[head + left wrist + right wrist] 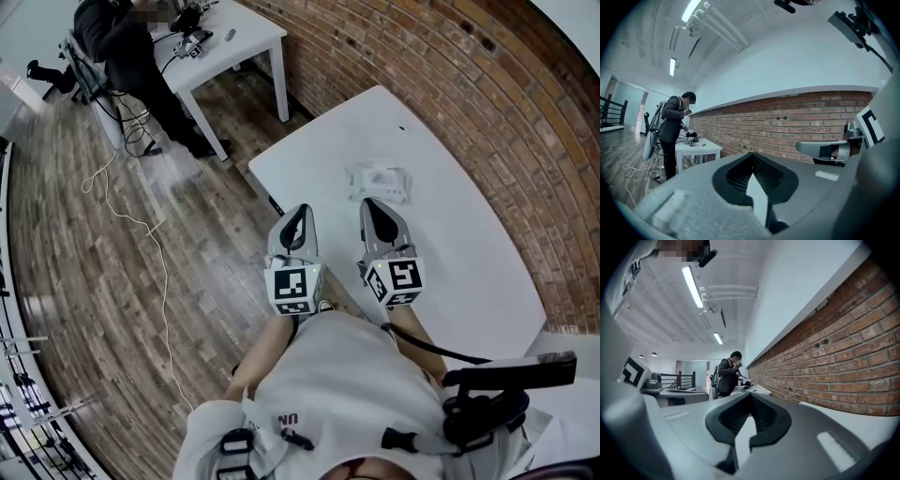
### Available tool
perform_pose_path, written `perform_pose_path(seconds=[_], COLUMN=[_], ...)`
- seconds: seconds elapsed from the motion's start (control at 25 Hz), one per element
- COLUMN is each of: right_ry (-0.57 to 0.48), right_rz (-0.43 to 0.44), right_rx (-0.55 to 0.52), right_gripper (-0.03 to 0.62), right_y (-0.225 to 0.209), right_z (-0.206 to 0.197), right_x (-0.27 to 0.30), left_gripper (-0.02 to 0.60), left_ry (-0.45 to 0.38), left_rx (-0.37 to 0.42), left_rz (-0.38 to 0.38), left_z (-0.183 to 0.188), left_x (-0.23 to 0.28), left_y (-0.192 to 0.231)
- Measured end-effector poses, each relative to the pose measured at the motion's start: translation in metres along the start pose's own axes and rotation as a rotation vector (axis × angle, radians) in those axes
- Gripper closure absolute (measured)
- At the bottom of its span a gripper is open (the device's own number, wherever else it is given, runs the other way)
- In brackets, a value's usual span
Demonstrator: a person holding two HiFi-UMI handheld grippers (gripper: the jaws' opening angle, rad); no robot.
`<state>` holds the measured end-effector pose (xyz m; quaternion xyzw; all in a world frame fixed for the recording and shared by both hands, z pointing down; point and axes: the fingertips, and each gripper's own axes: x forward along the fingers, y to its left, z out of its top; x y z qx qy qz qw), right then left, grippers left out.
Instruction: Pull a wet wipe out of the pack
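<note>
Pretty sure this is the approach step: flat white plastic wet-wipe pack (pixel 379 182) sits mid white bench (pixel 469 272), left tool (pixel 301 209) and right tool (pixel 368 202) both pressed together and empty, so next one must spread, drop and pinch a wipe.

Reddish letters "UN" stood on the person's white shirt (pixel 287 418), lower middle of the head view, partly folded away. Print on the wet wipe pack (pixel 380 181) at centre was too small to read.
</note>
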<state>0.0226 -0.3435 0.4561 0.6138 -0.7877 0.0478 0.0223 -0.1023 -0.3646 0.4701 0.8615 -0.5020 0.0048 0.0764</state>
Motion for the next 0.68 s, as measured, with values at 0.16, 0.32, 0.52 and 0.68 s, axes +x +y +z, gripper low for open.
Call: perform_pose_path(seconds=[0.16, 0.32, 0.52, 0.68], right_ry=[0.009, 0.016, 0.03, 0.028], right_rz=[-0.049, -0.052, -0.053, -0.051], right_rx=[0.015, 0.009, 0.007, 0.004], right_gripper=[0.589, 0.589, 0.589, 0.589], right_y=[-0.01, -0.013, -0.014, -0.012], right_z=[-0.003, -0.003, -0.006, -0.005], right_x=[-0.001, 0.0, 0.0, 0.002], left_gripper=[0.578, 0.578, 0.578, 0.578], left_ry=[0.002, -0.005, 0.001, 0.003], left_rx=[0.003, 0.017, 0.005, 0.007], left_rz=[-0.001, 0.009, 0.012, 0.015], left_z=[-0.001, 0.002, 0.002, 0.0], left_x=[0.002, 0.002, 0.002, 0.002], left_y=[0.002, 0.004, 0.004, 0.008])
